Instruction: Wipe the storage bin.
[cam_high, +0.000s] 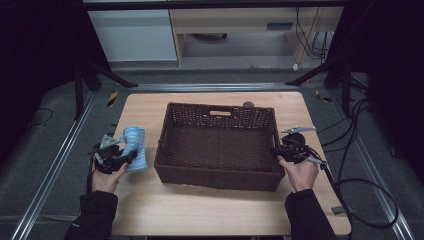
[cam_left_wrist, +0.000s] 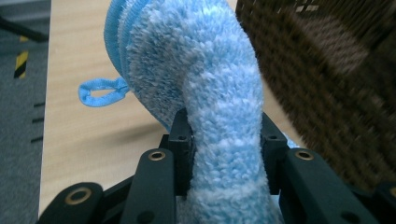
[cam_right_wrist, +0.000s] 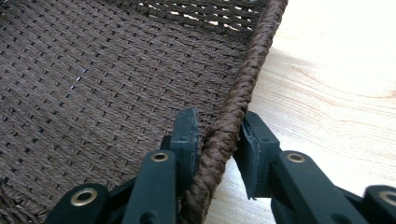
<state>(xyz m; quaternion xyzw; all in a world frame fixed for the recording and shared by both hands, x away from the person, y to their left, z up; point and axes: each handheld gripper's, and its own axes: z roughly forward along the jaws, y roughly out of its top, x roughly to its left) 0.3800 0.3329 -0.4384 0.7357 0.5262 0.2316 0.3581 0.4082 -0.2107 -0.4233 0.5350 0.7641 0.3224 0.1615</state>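
The left tool view shows a small loop (cam_left_wrist: 100, 91) on the blue fluffy cloth (cam_left_wrist: 205, 93). Left tool (cam_high: 116, 157) clenches that cloth beside the wicker basket (cam_high: 220, 177) — right tool (cam_high: 286, 152) grips its right rim on the counter (cam_high: 200, 210).
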